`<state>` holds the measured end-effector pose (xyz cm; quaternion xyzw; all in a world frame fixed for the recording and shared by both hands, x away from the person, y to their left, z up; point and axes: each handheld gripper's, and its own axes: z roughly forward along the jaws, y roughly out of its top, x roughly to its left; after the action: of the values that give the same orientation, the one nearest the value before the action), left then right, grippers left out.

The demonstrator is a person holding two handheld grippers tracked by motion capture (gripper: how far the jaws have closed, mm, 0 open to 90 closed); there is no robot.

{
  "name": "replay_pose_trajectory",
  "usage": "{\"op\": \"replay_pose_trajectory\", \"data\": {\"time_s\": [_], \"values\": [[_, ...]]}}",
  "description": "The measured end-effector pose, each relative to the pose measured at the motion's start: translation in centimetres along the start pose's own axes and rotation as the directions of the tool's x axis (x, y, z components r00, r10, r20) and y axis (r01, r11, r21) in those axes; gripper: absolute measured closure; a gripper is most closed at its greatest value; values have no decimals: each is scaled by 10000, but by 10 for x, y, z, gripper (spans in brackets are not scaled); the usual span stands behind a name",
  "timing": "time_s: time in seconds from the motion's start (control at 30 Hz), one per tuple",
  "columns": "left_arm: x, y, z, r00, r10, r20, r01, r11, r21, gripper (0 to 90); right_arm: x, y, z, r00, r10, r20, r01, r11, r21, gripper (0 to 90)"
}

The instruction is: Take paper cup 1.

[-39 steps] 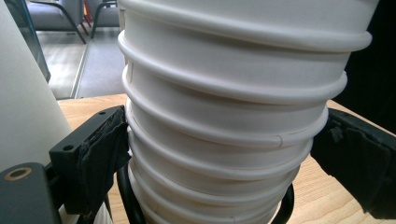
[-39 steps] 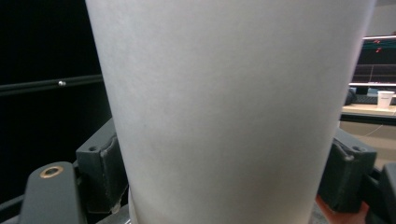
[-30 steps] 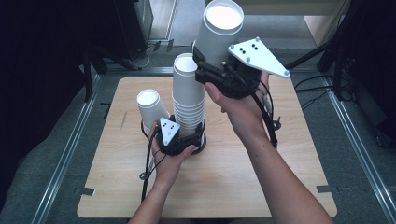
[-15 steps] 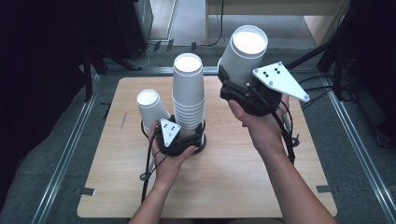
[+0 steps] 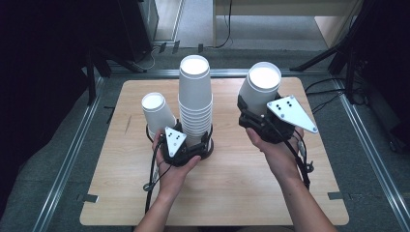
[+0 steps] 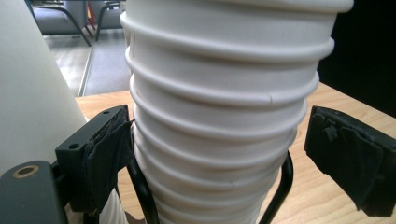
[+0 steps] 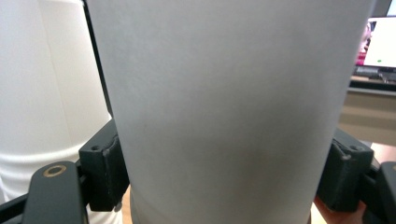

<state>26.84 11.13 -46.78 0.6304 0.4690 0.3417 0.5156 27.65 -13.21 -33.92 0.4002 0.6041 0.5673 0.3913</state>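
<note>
Right gripper (image 5: 255, 112) clamps upturned cup (image 5: 261, 87); stack (image 5: 195, 104) beside.

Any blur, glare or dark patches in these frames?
High view: sharp, evenly lit table, surroundings fall into near-black. Left gripper view: stack of cups crisp. Right gripper view: held cup close, soft and featureless; bright monitor behind is blurred.

Count check | one tall stack of nested white paper cups (image 5: 195, 106), rims too tight to number exactly | two single white cups: one loose cup (image 5: 157, 114) beside the stack, one held cup (image 5: 259, 89) | two grippers: left gripper (image 5: 186, 145), right gripper (image 5: 254, 116) | one worktop (image 5: 232, 193)
</note>
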Motion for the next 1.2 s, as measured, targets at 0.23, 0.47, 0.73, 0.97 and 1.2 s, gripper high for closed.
{"op": "replay_pose_trajectory", "data": {"time_s": [0.23,0.47,0.73,0.97,1.2], "values": [[-1,-5,-12,9997,-124,208,125,9999,-32,76,-6,-27,-5,9995,-216,227,209,9994,283,192],[-7,-14,-25,9976,-308,622,304,9995,80,75,-5,-63,-12,9958,-788,459,755,9947,697,190],[-7,-14,-31,9925,-328,1175,243,9970,732,0,-1,-106,-25,9834,-1740,518,1679,9802,1054,186],[-1,-10,-36,9863,-678,1505,547,9945,894,0,3,-139,-32,9595,-2755,594,2640,9524,1522,182],[-3,-7,-37,9749,-966,2006,766,9915,1056,0,10,-159,-32,9211,-3800,845,3624,9164,1699,180]]}}
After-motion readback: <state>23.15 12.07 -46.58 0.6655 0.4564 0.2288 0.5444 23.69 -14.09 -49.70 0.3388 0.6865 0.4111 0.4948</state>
